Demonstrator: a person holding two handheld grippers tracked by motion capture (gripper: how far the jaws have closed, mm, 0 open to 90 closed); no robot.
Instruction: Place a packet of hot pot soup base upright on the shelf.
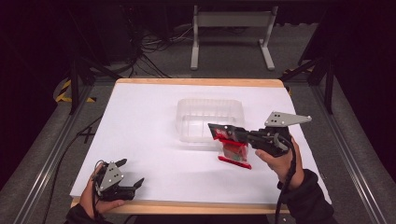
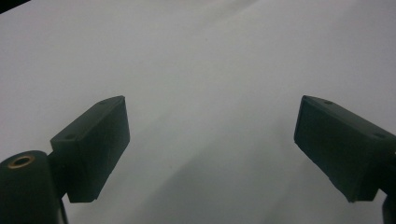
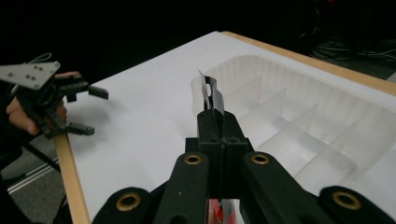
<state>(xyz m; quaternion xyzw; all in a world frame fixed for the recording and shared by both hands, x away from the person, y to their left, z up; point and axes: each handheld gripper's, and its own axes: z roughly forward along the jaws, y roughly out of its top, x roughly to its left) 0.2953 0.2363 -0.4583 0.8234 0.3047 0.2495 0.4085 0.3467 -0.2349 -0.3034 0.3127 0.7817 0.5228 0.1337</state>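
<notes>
On table: one tray (image 1: 187, 106), one packet (image 1: 235, 152).

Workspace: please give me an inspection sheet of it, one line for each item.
Surface: white table with wooden edges, bare at the left.
Things: clear divided tray at centre; red packet hanging from the right gripper, beside the tray.
Clutter: nothing seen.
Grippers: left gripper open, low at the near left corner; right gripper shut on the packet.
Cables: one trailing from each gripper; a tangle on the floor behind.
Surroundings: dark room, grey stand beyond the table.
</notes>
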